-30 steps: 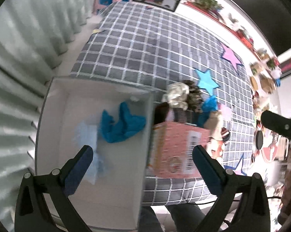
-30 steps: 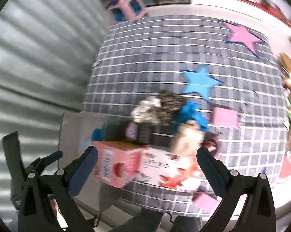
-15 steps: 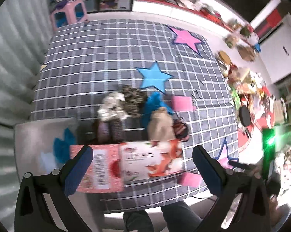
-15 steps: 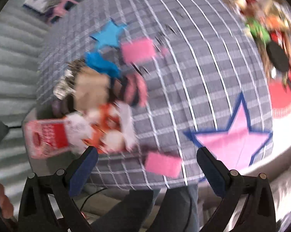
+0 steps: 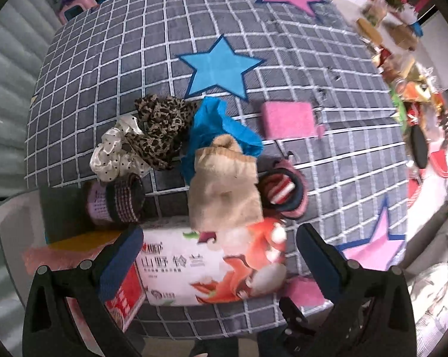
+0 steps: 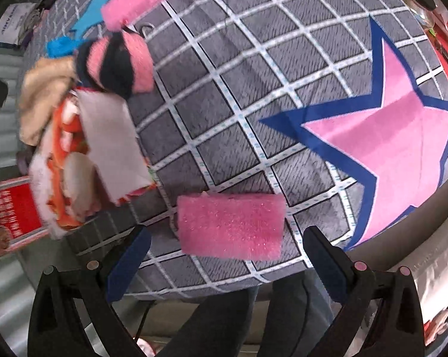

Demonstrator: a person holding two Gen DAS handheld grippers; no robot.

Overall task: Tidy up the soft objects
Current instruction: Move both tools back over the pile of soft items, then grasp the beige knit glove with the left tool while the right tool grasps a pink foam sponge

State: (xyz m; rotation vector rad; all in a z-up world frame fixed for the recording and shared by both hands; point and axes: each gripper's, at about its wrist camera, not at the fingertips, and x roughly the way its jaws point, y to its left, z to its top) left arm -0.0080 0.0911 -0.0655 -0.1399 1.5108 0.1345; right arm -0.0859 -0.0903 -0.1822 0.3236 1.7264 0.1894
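Most of the soft things still lie on the checked worktop [image 5: 105,68]: scrunchies [image 5: 155,131], a beige sock [image 5: 224,184] and a blue cloth [image 5: 221,128] bunched behind the tissue pack [image 5: 206,270]. A pink sponge [image 6: 231,226] sits just ahead of the right gripper [image 6: 224,267], whose fingers are wide open and empty, like the left gripper [image 5: 216,260]. The box at the left edge is mostly cut off, so I can't tell what it holds.

We see a grey checked cloth [image 6: 229,95] with a ribbed, matt weave and smooth star patches. The pink sponge [image 6: 230,226] is porous foam with a rough, pitted surface. The tissue pack [image 5: 212,264] has a glossy plastic wrap. The beige sock [image 5: 224,190] is a soft matt knit. The leopard scrunchie [image 5: 160,131] is thin crinkled fabric; the cream scrunchie [image 5: 112,151] looks satiny with a slight sheen. Both grippers show matt black plastic frames with blue, matt pads [image 6: 128,260].
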